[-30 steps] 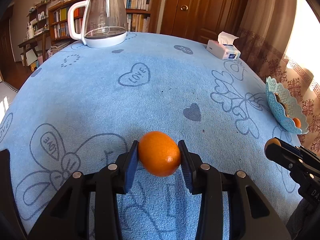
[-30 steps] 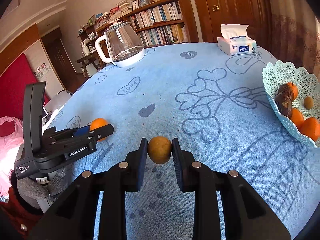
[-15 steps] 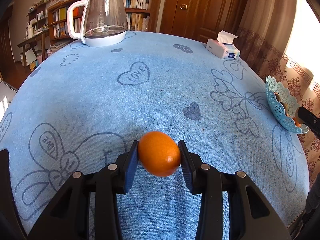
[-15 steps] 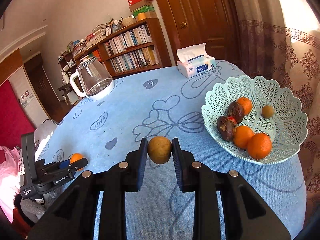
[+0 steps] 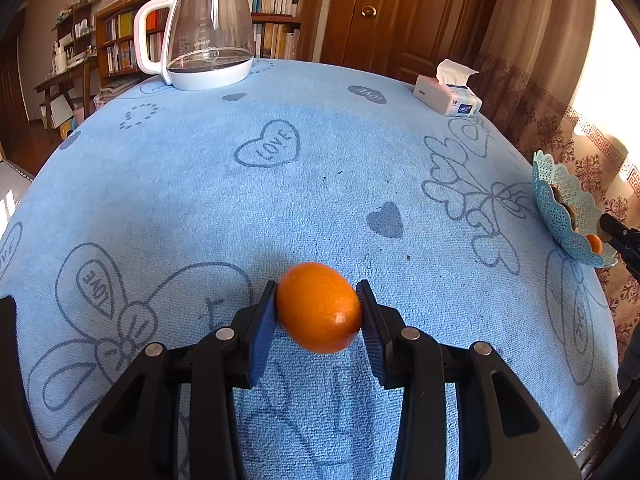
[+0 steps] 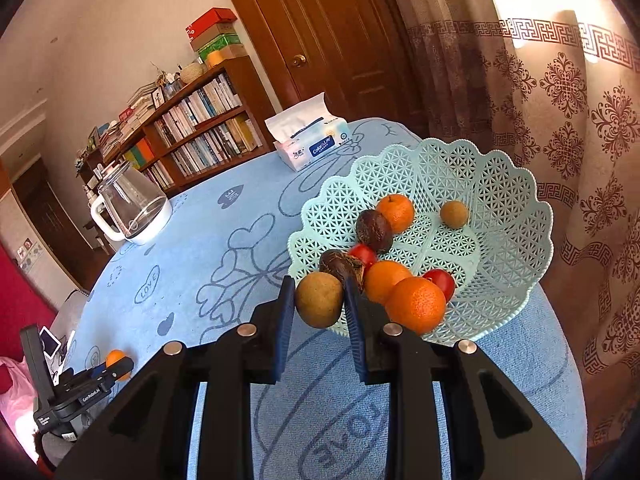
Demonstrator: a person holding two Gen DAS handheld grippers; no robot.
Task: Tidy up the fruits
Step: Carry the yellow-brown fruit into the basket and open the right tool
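Left wrist view: we are gripping an orange [image 5: 319, 307] between the two blue pads of our left gripper [image 5: 319, 312], the jaws parted only by the fruit's width and pressing on both its sides. We are holding it above the near part of the blue tablecloth [image 5: 280, 200], over the printed flower and heart outlines. Farther out, a glass kettle [image 5: 204, 36] with a white handle is standing at the far left of the table, and a tissue pack [image 5: 448, 94] is lying at the far right edge. At the right edge of the table the pale green basket [image 5: 560, 208] is showing side-on, with the tip of our other tool just beside it.

In the right wrist view we are clamping a small brownish-green round fruit [image 6: 319, 299] in our right gripper [image 6: 319, 304], the jaws nearly closed and touching it on both sides. We are holding it at the near left rim of the basket [image 6: 500, 200], which is sitting at the right side of the table. Inside the basket oranges [image 6: 416, 304], two dark wrinkled fruits [image 6: 374, 230], two small red fruits [image 6: 440, 280] and one more small brownish fruit [image 6: 454, 214] are lying, most of them crowded toward its near left side. Far to the left, low in this view, our left gripper is showing with its orange above the table's edge
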